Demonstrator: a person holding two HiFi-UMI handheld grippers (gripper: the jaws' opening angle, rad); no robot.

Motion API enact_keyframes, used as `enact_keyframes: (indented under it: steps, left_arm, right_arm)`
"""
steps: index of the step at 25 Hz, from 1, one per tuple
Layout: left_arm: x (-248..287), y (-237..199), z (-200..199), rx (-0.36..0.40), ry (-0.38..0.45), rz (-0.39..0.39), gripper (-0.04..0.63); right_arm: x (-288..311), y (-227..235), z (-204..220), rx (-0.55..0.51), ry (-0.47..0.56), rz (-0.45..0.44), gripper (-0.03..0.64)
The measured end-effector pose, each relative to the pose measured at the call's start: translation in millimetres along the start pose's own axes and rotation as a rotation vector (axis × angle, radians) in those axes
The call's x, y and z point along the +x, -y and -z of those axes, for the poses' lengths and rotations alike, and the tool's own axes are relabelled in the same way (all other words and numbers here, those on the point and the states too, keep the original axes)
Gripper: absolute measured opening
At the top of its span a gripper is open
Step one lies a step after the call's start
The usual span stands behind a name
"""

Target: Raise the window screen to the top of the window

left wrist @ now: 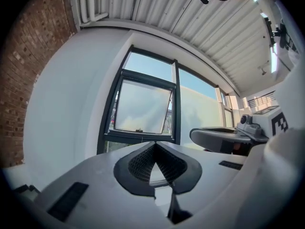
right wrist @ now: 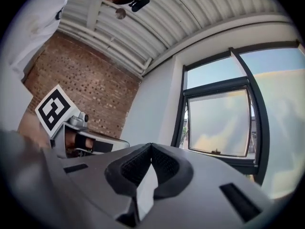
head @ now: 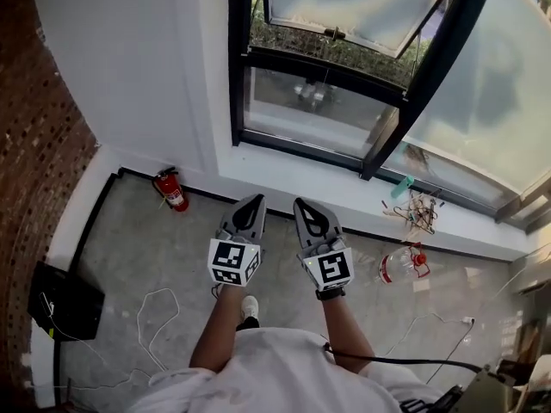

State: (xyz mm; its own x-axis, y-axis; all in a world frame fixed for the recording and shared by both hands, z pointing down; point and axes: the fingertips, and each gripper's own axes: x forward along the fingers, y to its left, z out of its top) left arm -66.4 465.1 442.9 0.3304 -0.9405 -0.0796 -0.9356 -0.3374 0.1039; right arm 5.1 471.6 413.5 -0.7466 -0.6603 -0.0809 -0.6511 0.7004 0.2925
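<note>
Left gripper (head: pixel 250 203), right gripper (head: pixel 306 206): jaws closed, empty, well apart from window (head: pixel 323 114); risk: arriving closed, tips strike frame or glass, gripping nothing.

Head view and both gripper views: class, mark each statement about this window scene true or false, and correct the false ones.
1. The red fire extinguisher sits on the grey floor beside the white wall. True.
2. The left gripper clamps the black window frame. False: its jaws are together on nothing, and the frame is apart from it.
3. The right gripper is shut and empty. True.
4. The brick wall is painted blue. False: it is reddish-brown.
</note>
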Motion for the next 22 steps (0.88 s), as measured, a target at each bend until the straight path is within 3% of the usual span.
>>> enact_keyframes:
  steps: [5, 8, 13, 18, 22]
  left_arm:
    - [51, -49, 21, -0.052, -0.041, 0.082, 0.000]
    - [91, -55, 41, -0.060, -0.094, 0.117, 0.000]
    - [185, -53, 53, 0.043, -0.096, 0.142, 0.000]
    - [305, -66, 64, -0.018, -0.074, 0.196, 0.000]
    - [402, -82, 43, 0.018, -0.073, 0.173, 0.000]
  right_arm:
    - [57, 10, 36, 0.119, -0.077, -0.032, 0.002]
    - [70, 36, 62, 0.162, -0.106, -0.006, 0.002]
    - [100, 141, 108, 0.204, -0.080, 0.070, 0.002]
    - [170, 249, 145, 0.210, -0.052, 0.089, 0.002]
    - [236, 339, 148, 0.210, -0.035, 0.109, 0.002]
